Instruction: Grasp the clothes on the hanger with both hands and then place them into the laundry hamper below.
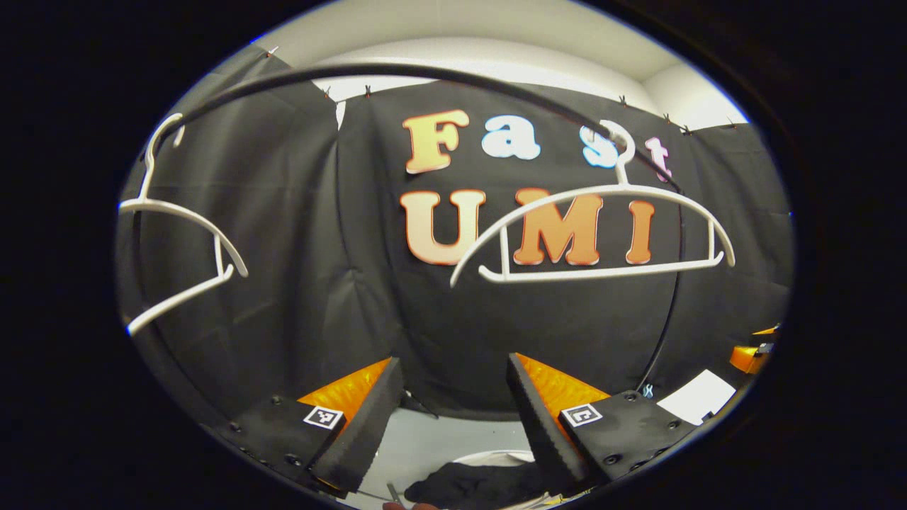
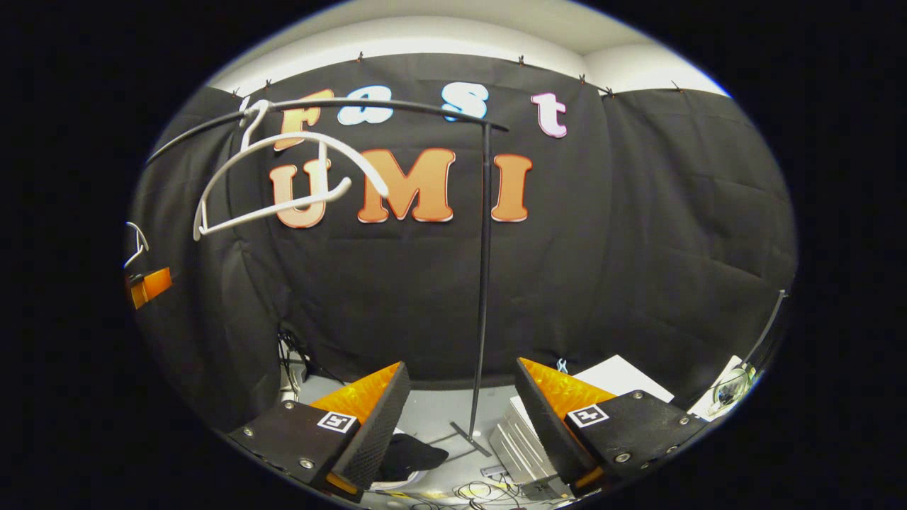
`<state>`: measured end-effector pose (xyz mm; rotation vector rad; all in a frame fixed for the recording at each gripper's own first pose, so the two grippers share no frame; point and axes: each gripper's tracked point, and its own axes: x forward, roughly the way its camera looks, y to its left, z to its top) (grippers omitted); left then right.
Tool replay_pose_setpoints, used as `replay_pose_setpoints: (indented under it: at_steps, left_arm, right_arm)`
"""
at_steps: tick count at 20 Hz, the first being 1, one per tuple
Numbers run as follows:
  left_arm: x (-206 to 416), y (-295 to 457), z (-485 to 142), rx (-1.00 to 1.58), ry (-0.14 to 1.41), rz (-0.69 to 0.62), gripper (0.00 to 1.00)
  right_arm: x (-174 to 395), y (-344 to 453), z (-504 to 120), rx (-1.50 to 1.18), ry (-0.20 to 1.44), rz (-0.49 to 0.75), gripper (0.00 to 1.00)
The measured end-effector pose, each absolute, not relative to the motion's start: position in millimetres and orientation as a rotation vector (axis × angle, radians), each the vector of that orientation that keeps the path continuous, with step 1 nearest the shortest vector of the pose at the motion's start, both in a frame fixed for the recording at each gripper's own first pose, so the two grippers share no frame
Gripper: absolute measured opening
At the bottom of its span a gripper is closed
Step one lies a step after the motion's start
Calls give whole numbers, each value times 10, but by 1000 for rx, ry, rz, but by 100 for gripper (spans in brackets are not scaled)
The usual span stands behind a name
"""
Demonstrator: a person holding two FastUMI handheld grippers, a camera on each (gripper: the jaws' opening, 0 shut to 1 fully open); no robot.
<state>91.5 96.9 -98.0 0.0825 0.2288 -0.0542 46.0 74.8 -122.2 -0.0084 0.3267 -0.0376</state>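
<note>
Two bare white hangers hang from the black rail (image 1: 425, 71): one hanger (image 1: 595, 234) at the right, the other hanger (image 1: 181, 234) at the far left. My left gripper (image 1: 453, 368) stands open below them, nothing between its fingers. Under it a dark garment (image 1: 475, 487) lies bunched inside the pale rim of the hamper (image 1: 496, 457). In the right gripper view my right gripper (image 2: 464, 368) is open too, with the dark garment (image 2: 411, 453) low between its fingers and a bare hanger (image 2: 283, 177) up at the left.
The rail's upright pole (image 2: 484, 283) stands just ahead of the right gripper, its foot on the grey floor. A white ribbed box (image 2: 521, 446), loose cables (image 2: 482, 490) and white sheets (image 2: 623, 379) lie at the floor's right. The right gripper (image 1: 752, 354) shows at the left view's edge.
</note>
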Motion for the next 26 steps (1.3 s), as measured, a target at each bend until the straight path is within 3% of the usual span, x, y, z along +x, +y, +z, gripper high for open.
replay_pose_setpoints:
  at_steps: [2,3,6,7,10,11,12,15,16,18,19,20,23,26]
  left_arm:
    - [914,977,-758,73,186,-55,94]
    - [919,989,-660,68,165,-56,94]
    - [882,1043,-419,74,96,-42,94]
    - [879,1055,-355,84,70,-34,95]
    - [848,1001,-276,96,45,-41,94]
    - [855,987,-252,92,39,-43,96]
    - [861,964,-226,86,32,-50,94]
    - [841,925,-214,84,28,-62,96]
    - [836,925,-201,84,26,-63,96]
    - [824,935,-176,83,25,-60,96]
    - [824,953,-163,81,22,-56,96]
    - [828,967,-141,81,18,-52,94]
    - [824,988,-132,83,14,-43,96]
    - [759,1090,-143,86,18,-36,96]
  right_arm:
    - [418,711,-1063,-17,278,-40,88]
    - [414,693,-983,-24,254,-43,92]
    - [341,645,-776,-41,190,-56,92]
    - [307,633,-718,-36,174,-58,100]
    - [253,630,-582,-30,136,-67,100]
    - [252,629,-538,-28,125,-68,92]
    - [235,628,-492,-26,114,-69,100]
    - [175,636,-350,-5,81,-67,100]
    - [154,626,-305,1,71,-68,92]
    - [134,607,-262,0,59,-71,92]
    - [126,600,-243,-1,55,-72,84]
    - [111,615,-221,-2,49,-72,84]
    - [76,653,-176,0,41,-71,100]
    - [96,687,-153,4,34,-72,100]
